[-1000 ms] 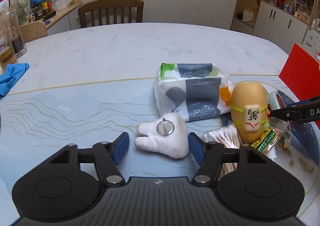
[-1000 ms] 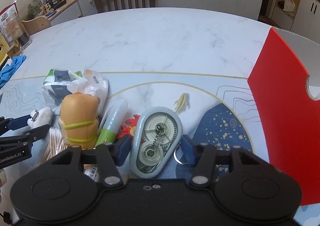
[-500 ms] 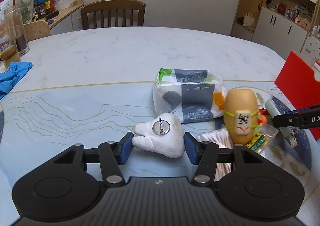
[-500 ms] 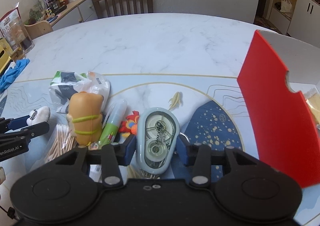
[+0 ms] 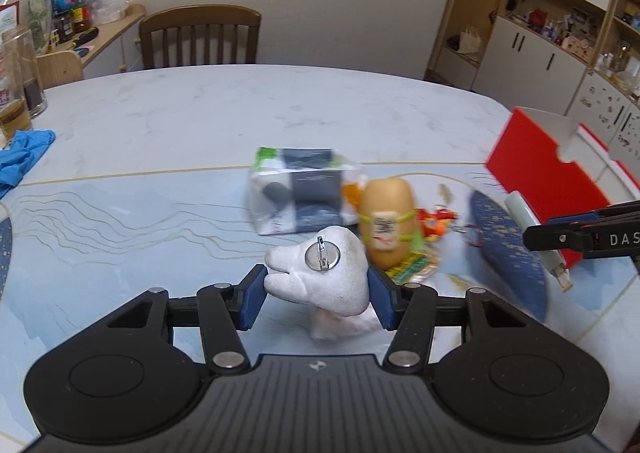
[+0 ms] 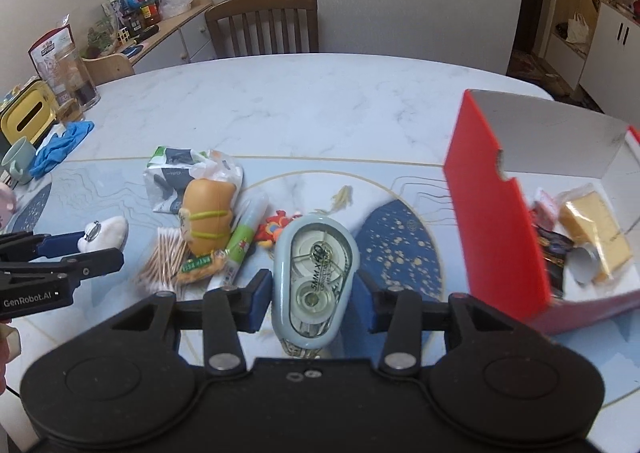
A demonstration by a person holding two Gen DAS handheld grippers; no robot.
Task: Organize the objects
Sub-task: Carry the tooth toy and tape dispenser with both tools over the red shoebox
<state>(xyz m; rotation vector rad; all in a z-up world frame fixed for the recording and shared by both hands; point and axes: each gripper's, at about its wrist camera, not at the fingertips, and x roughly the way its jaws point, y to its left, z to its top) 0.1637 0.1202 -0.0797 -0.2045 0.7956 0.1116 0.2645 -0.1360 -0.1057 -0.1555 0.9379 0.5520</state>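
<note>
Left wrist view: left gripper (image 5: 316,295) clamped on a white tooth-shaped plush badge (image 5: 324,277) with a round metal pin back, seemingly lifted off the pale blue patterned table mat (image 5: 120,237).

Right wrist view: right gripper (image 6: 314,299) pinching a grey-green oval correction-tape dispenser (image 6: 314,277) (raised above the mat), beside the open red cardboard box (image 6: 496,221).

A wooden chair (image 5: 200,37) stands behind the bench (image 5: 248,109), top centre of frame. A side shelf (image 6: 168,27) at upper left carries jars and a small globe. White cabinets (image 5: 552,53) fill the upper right. A glass tumbler (image 5: 22,73) stands at the left edge.
</note>
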